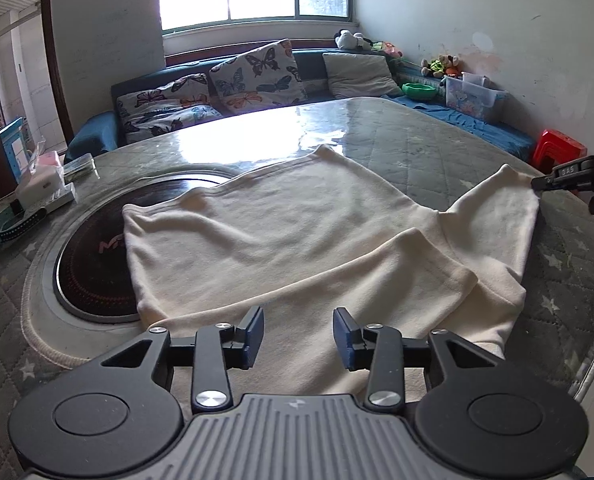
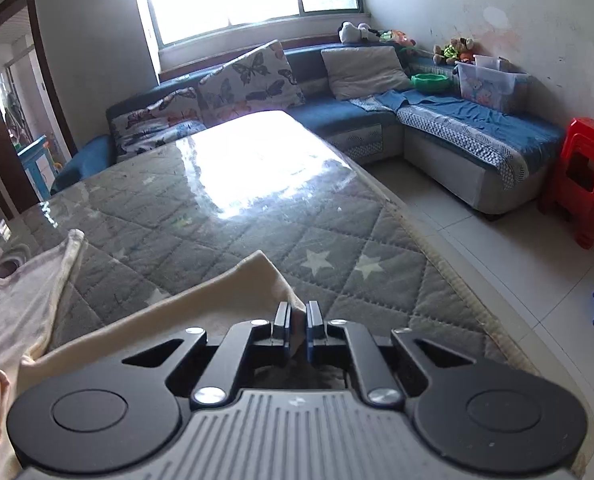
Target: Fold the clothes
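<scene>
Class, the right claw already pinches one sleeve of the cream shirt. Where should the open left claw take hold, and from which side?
Judging from the left wrist view, the left claw should grip the near sleeve's cuff of the cream shirt. That hemmed edge lies flat and on top, so slide in low from the near side. The right claw holds the far sleeve taut.

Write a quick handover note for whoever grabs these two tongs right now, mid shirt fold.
Left tongs: open, empty, hovering over the near edge of the cream shirt.
Right tongs: shut on the shirt's far right sleeve tip, holding it raised off the quilted table cover.
Shirt: lies spread across the table, its left part over the round black cooktop; the near sleeve is already folded in over the body.
Done: shirt laid out, one sleeve folded in.
Left: probably fold the held sleeve in, then fold the body. Watch the clutter at the table's left edge.
</scene>
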`<state>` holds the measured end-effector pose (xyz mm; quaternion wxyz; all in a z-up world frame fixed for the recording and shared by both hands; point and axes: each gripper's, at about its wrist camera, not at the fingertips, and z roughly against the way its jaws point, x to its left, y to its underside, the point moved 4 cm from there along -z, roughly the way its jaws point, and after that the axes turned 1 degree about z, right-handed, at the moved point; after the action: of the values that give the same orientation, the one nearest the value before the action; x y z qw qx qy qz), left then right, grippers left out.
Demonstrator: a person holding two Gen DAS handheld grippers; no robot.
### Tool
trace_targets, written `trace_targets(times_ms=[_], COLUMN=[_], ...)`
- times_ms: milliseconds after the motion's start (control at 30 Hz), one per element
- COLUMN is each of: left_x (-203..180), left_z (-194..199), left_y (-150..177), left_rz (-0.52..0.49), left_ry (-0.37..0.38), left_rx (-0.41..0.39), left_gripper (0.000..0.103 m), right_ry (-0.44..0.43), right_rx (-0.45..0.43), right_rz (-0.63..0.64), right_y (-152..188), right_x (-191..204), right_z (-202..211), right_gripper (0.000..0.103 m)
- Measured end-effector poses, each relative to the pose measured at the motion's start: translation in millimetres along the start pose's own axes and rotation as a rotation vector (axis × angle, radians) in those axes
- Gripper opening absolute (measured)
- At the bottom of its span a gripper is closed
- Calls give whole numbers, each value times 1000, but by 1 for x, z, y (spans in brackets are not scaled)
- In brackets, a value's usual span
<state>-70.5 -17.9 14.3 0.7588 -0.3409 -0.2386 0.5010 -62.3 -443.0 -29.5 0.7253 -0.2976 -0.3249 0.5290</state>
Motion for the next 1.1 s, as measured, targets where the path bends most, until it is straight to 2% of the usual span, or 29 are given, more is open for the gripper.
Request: trace_targets(times_ms=[133, 333, 433, 600, 800, 1000, 1100], left_x=[12, 27, 32, 41, 56, 74, 77], left_z=[5, 12, 16, 26, 38, 49, 52], left_y=[1, 6, 9, 16, 32, 47, 49], left_rz=[30, 82, 93, 130, 169, 211, 213], left_ry=[-21, -31, -41, -47, -73, -102, -105], left_rx=[-10, -14, -24, -42, -44, -37, -40], left_gripper=[46, 47, 47, 47, 47, 48, 48], right_ry=[-53, -219, -293, -458, -636, -747, -767], right_rx=[-64, -155, -172, -155, -107, 1, 27], right_rz=[27, 127, 174, 283, 434, 524, 548], right_y=[-10, -33, -39, -40, -19, 17, 32], right_x=[16, 72, 99, 167, 264, 324, 335], right_z=[24, 74, 87, 104, 108, 103, 101], right_gripper=[4, 4, 4, 4, 4, 5, 8])
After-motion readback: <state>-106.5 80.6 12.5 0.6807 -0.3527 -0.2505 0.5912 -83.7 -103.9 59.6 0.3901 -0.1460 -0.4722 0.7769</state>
